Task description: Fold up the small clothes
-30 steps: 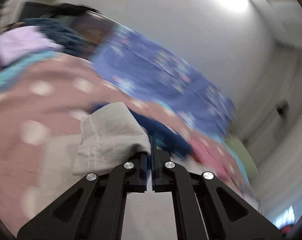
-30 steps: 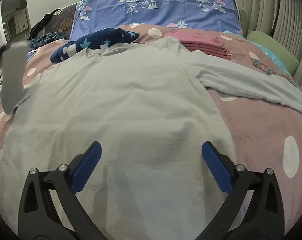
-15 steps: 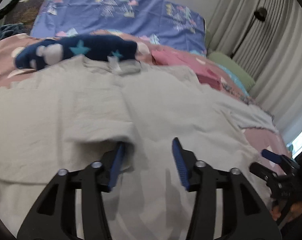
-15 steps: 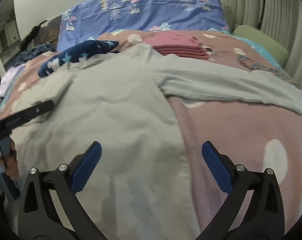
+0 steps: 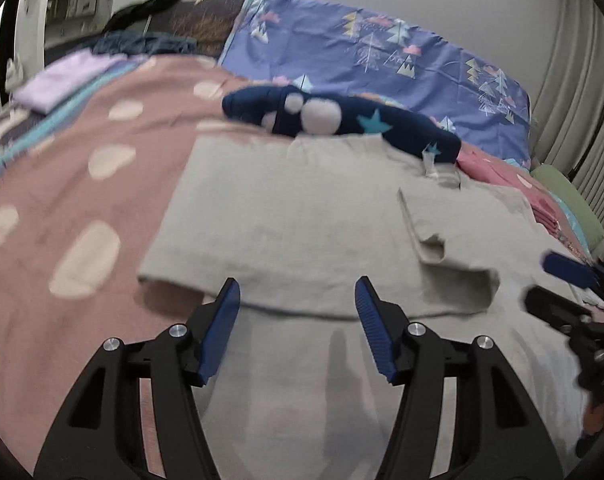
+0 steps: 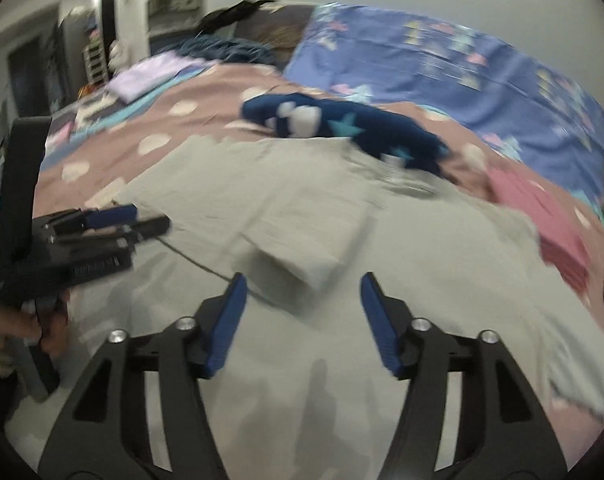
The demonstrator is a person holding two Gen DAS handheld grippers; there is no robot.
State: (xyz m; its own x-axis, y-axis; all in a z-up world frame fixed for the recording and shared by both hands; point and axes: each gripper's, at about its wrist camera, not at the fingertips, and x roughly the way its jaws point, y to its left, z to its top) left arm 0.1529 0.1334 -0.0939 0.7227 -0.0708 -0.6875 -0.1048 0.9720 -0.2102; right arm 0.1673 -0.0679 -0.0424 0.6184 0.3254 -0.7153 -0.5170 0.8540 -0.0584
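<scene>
The grey shirt [image 5: 302, 208] lies spread on the bed [image 5: 62, 184], one sleeve folded in across its body. Over it, the left tongs [image 5: 298, 300] are opening with nothing between them; the right tongs [image 6: 302, 296] are closing, also empty. Beyond the collar lies a navy starred garment [image 5: 342, 120].

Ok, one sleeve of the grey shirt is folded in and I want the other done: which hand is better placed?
Probably right. The spread sleeve lies on the right of the grey shirt, beside the right tongs, which are closing on nothing. The left tongs, opening and empty, face the folded side.
</scene>
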